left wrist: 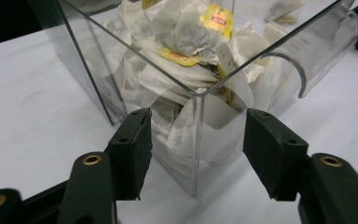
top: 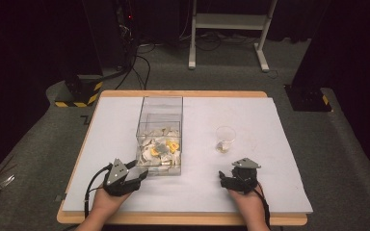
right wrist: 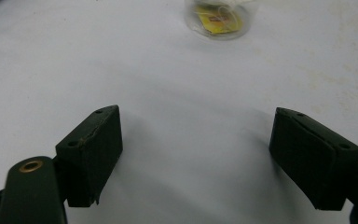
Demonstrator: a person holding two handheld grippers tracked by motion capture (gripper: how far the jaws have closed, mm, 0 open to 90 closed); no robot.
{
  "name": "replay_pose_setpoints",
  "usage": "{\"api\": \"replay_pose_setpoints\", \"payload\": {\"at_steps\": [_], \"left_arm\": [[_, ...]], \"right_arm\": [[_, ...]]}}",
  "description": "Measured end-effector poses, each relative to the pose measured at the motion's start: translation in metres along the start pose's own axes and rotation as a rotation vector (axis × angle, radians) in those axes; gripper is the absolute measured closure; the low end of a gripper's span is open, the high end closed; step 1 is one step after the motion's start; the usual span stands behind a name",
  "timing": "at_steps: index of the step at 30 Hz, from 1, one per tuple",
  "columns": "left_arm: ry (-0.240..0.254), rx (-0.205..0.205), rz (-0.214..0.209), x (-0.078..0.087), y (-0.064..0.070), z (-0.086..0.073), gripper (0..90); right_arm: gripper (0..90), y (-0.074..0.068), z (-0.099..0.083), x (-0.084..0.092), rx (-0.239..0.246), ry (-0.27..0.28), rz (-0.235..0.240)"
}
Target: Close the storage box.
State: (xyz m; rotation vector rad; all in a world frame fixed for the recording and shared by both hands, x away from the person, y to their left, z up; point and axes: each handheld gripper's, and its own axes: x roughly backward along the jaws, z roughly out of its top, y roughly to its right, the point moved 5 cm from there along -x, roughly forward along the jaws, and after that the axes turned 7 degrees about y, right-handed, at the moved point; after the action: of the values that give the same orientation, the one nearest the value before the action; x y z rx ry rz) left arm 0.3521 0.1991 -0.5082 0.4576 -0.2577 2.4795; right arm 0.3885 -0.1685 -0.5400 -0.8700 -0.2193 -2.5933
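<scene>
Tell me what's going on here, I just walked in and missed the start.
A person at a table holds a gripper in each hand. The left gripper is open, its jaws on either side of a near corner of a clear box filled with tea bags. The right gripper is open and holds nothing, resting near a small clear cup with a tea bag in it.

The way ahead of the left gripper (left wrist: 193, 144) is being blocked by the near corner of the clear box (left wrist: 198, 140), which is being straddled by the spread jaws without being touched. The box's open top is being left free above the heaped tea bags (left wrist: 186, 42). Bare white table (right wrist: 186, 93) is being left open between the spread jaws of the right gripper (right wrist: 196, 158), with the small clear cup (right wrist: 218, 18) standing farther ahead.
</scene>
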Motion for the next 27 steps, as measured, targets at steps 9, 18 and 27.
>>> {"api": "replay_pose_setpoints", "payload": {"at_steps": [9, 18, 27], "left_arm": [[-0.023, -0.026, 0.073, -0.012, -0.006, 0.004, 18.0], [-0.01, 0.003, 0.109, -0.031, -0.022, 0.01, 15.5], [0.016, 0.056, 0.131, -0.048, -0.036, 0.013, 13.5]], "right_arm": [[17.2, 0.0, 0.0, 0.0, -0.004, -0.003, 0.002], [17.1, 0.0, 0.0, 0.0, -0.001, -0.004, 0.004], [17.2, 0.0, 0.0, 0.0, -0.002, -0.002, 0.002]]}}
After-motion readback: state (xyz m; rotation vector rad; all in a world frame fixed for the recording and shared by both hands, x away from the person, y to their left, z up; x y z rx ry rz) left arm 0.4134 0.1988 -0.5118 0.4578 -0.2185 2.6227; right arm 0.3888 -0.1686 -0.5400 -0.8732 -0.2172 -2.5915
